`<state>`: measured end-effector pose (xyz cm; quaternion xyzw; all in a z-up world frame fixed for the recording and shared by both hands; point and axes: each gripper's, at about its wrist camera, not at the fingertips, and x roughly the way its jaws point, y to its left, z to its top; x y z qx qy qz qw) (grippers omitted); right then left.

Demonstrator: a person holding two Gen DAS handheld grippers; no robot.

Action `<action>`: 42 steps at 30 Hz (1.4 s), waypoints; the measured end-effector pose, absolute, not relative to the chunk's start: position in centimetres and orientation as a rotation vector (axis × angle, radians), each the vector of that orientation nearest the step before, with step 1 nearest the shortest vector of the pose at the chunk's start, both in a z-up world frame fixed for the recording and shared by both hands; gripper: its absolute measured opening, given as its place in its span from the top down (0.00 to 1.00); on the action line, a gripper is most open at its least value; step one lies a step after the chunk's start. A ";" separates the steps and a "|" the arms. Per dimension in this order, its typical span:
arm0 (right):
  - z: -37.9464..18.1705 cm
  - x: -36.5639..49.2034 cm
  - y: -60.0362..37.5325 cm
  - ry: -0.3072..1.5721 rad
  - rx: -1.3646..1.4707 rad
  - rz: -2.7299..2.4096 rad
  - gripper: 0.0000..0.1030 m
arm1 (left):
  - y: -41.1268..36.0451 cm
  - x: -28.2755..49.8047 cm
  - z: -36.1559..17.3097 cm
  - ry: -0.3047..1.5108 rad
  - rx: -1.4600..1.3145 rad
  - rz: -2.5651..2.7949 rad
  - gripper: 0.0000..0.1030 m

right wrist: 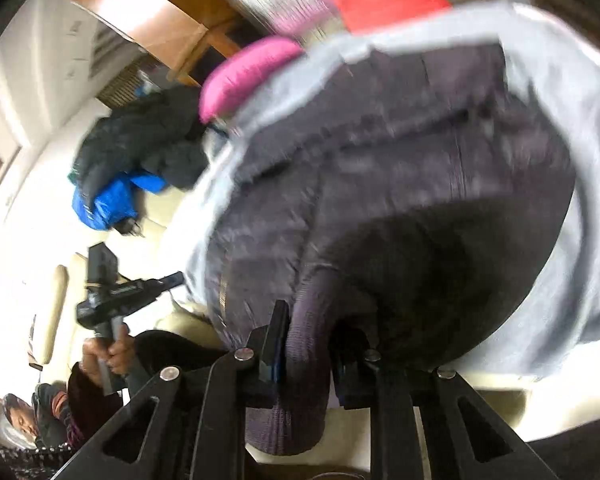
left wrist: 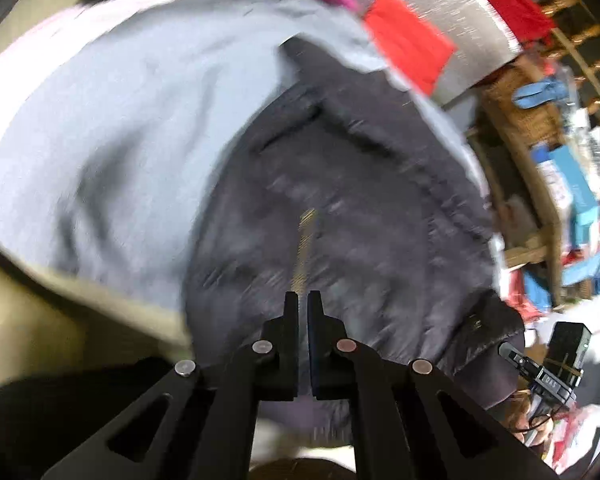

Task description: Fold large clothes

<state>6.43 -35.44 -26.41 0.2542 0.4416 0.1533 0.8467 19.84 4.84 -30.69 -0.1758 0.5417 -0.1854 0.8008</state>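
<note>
- The main thing is a dark puffer jacket (left wrist: 340, 200), charcoal with a purplish tint and quilted. Both views are pretty motion-blurred, so fine detail is mushy.
- It lies on a pale grey-blue sheet (left wrist: 120, 120) that seems to cover a cream surface; can't tell if that's a bed or a sofa.
- A brass-coloured zipper (left wrist: 304, 248) runs up the middle of the jacket in the left wrist view, straight away from the camera. So the long axis goes from the near edge toward the far edge, where a dark collar or hood bit sits near the top.
- A ribbed knit cuff (right wrist: 300, 360) on the sleeve end is a slightly more purple shade. It points toward the right wrist camera, with the sleeve trailing back up into the jacket body.
- Left tool (left wrist: 303, 300): fingers pressed together right over the lower end of the zipper line. Whether any fabric is pinched there I can't tell, too blurry.
- Right tool (right wrist: 312, 320): clamped on that ribbed cuff, which bulges between the fingers and hangs out below them.
- From the right wrist view you can see the left tool from the side, with the person's hand (right wrist: 112, 352) wrapped round its handle.
- Background clutter: a magenta cushion (right wrist: 248, 76), a red folded cloth (left wrist: 408, 40), and a pile of black and blue clothes (right wrist: 132, 160) beyond the sheet.
</note>
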 end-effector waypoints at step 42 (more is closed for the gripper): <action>-27.1 2.4 -32.8 1.012 0.454 0.286 0.86 | 3.7 13.6 -33.9 1.312 -0.489 -0.462 0.83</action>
